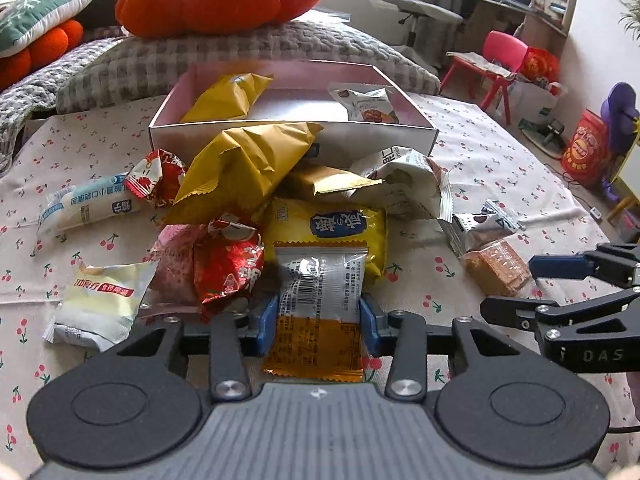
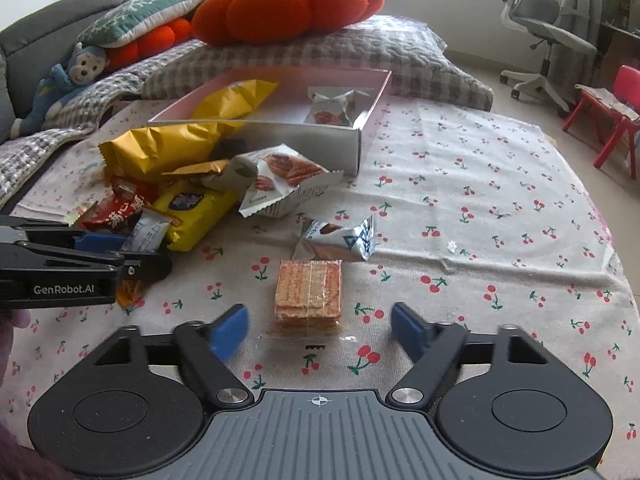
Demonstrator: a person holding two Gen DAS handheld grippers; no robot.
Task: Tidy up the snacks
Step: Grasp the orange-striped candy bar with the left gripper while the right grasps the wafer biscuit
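Left tongs [image 1: 319, 318]: blue pads clamped on both sides of a flat, crinkly silver-and-orange sachet [image 1: 320, 304], at the near edge of the snack heap.
Right tongs [image 2: 320, 330]: parted, pads clear of a clear-wrapped, square, ridged wafer block [image 2: 308, 293] lying between them on the cloth.
Box [image 1: 400, 134]: shallow, white, rectangular card; beyond the heap, holding a puffy yellow foil bag [image 1: 228, 98] and a small white packet [image 1: 366, 104].
Snack heap [image 1: 280, 208]: glossy, creased wrappers piled just before the box.
Cloth [image 2: 480, 200]: soft, wrinkled cherry print.
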